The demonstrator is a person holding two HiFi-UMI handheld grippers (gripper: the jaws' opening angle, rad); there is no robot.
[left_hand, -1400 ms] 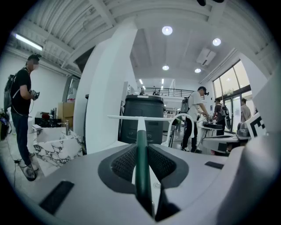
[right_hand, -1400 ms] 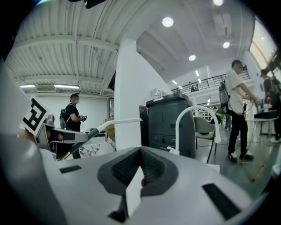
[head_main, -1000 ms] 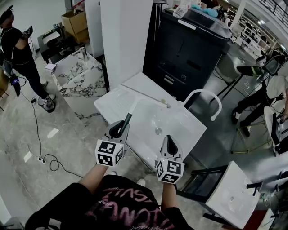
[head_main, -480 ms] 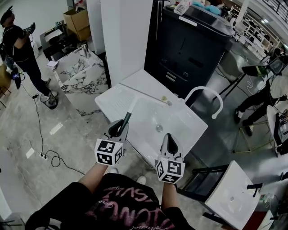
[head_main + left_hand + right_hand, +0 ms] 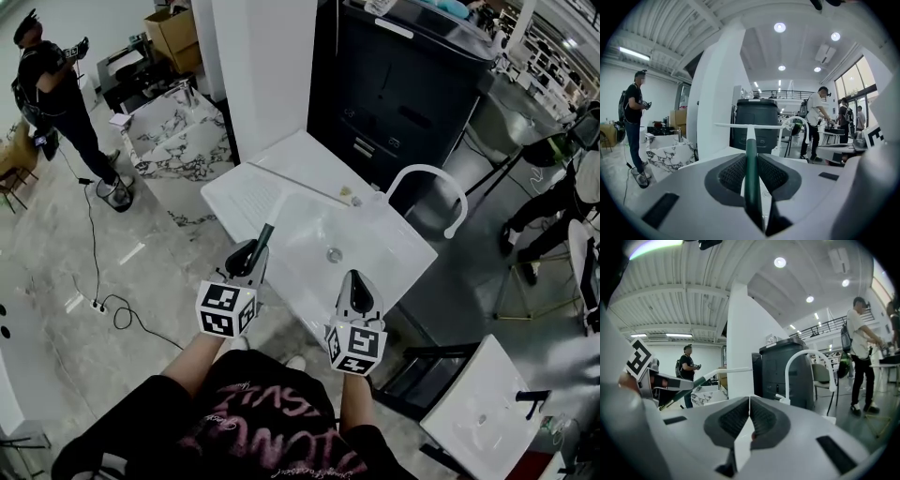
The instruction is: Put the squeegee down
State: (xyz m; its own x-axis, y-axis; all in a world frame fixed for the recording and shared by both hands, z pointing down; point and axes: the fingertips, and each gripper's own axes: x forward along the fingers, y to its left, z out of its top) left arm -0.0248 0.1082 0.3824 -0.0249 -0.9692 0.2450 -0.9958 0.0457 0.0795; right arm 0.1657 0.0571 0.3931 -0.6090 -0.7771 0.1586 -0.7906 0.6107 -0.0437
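Ahead of you stands the tall black cabinet [image 5: 412, 89], and in front of it, just beyond both of your tools, the white rectangular washbasin top [image 5: 380, 244] with a flat ribbed shelf [image 5: 246, 199] at its left end and the bowl to the right. The white arched tap [image 5: 441, 183] rises from the far right corner, clear of your working side. Your left gripper [image 5: 246, 264] hovers at the near left edge of the basin top, and its view shows the jaws clamped on the dark green handle of the white-bladed squeegee [image 5: 750, 157]. So the squeegee is in your left tool and in the air, not resting on anything. Its long axis runs straight out from the jaws, away from you and over the basin top, with the thin white blade set crosswise at the far end. From the head view I cannot tell how high it sits above the surface. Your right gripper [image 5: 357, 292] hangs beside it over the near edge of the bowl, jaws pressed together with nothing between them, so it has no part in this. The putting-down looks not yet begun. It falls to your left tool, and the basin top lies directly below and ahead of the blade. I judge that you need to lower it level, so that handle and blade touch together, then part the jaws.
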